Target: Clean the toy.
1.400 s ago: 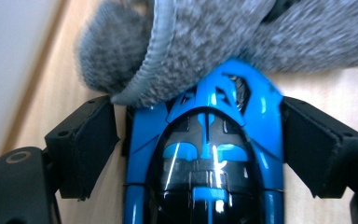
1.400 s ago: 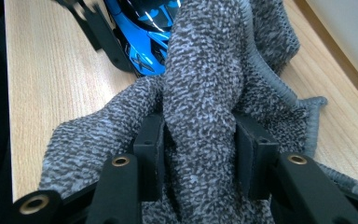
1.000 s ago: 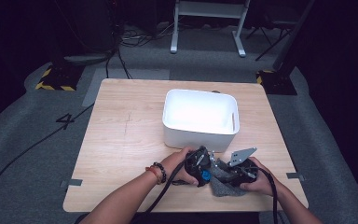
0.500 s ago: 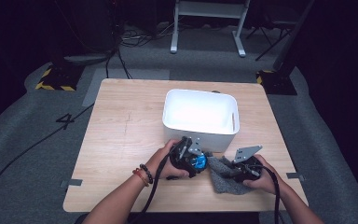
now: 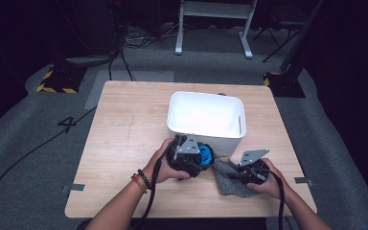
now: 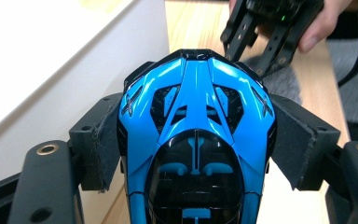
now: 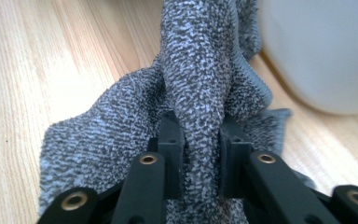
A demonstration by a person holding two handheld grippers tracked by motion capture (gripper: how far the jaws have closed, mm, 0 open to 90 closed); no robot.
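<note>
My left gripper (image 5: 197,156) w/ the blue toy car (image 5: 205,154) has moved up and to the left since a sec ago. Back then both my hands were bunched together over the grey cloth (image 5: 231,180). Now the left one is up by the white bin (image 5: 206,117), apart from the right one. My right gripper (image 5: 235,173) stayed put on the cloth, and its jaws have just been closing, w/ a fold of cloth between them.

Left gripper: jaws part open, pads pressing both sides of the blue toy car (image 6: 196,135), so it's holding the car. Right gripper (image 7: 200,154): jaws narrow, pinching a bunched-up ridge of the grey cloth (image 7: 196,84).

The white bin sits mid table, a bit to the far side. Its inside looks white and bare as far as I can see. The car is just beside the bin's near wall, not in it. In the left gripper view the bin wall (image 6: 74,70) is right by the car's side.

The cloth lies on the wooden table (image 5: 124,143), near the bin's near right corner. Around the table: grey floor, a black cable (image 5: 38,148), a yellow-black striped thing (image 5: 57,79) far left, and a white stand (image 5: 215,24) at the back.
</note>
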